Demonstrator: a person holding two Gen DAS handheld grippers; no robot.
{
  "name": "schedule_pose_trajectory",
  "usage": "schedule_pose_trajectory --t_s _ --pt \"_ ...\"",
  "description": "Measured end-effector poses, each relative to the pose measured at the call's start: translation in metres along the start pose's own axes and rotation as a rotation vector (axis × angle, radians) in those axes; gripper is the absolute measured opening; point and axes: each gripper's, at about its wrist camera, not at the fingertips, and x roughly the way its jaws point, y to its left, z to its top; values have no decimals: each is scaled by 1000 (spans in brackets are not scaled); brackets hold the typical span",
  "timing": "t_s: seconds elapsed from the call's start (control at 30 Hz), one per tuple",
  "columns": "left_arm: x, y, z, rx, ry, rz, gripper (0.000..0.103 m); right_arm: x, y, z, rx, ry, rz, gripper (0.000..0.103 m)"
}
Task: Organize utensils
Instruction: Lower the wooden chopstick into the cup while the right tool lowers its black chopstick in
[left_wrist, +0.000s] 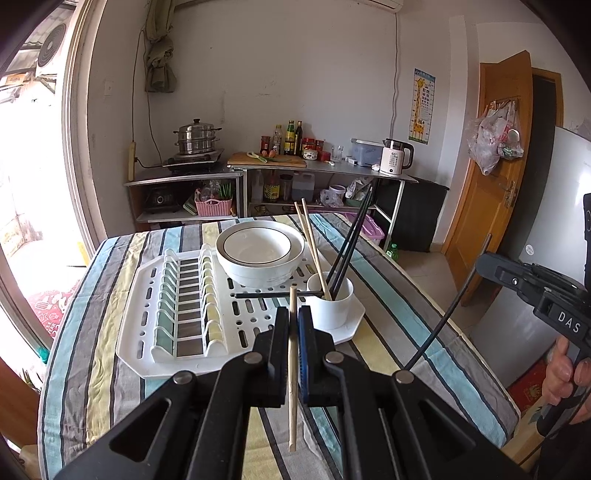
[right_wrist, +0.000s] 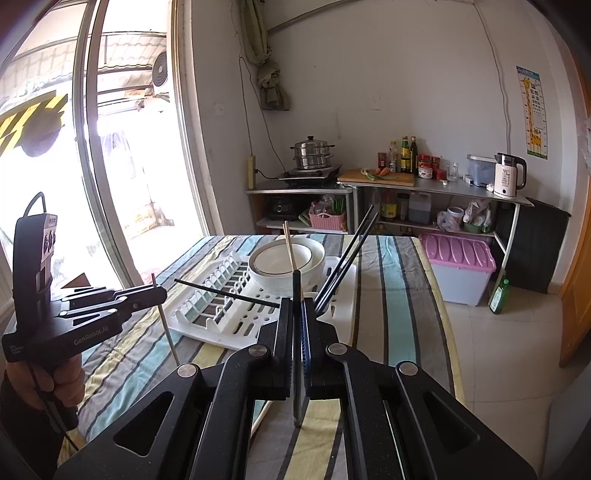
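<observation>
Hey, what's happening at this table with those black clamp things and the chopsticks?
A person is sorting chopsticks with a hand-held tool in each hand. The left tool is clamped on a wooden chopstick; the right tool is clamped on a dark chopstick. A white cup on the white drying rack already holds two wooden and some black chopsticks. One black chopstick lies loose on the rack, beside stacked bowls.

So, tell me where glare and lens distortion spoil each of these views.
Left wrist view: the window at the left is blown out white, and the door frame bows with the fisheye, while the wooden chopstick in the left gripper stays sharp. Right wrist view: the window glares heavily, its frame curves, and the corners vignette black around the right gripper.
</observation>
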Motion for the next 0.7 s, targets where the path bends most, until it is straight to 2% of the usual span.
schedule_pose_trajectory --t_s 0.37,0.7 --pt "22 10 7 1 7 34 5 7 0 4 -6 2 -2 4" --pt "21 6 20 -8 -9 7 5 12 -2 14 -10 -5 -6 4"
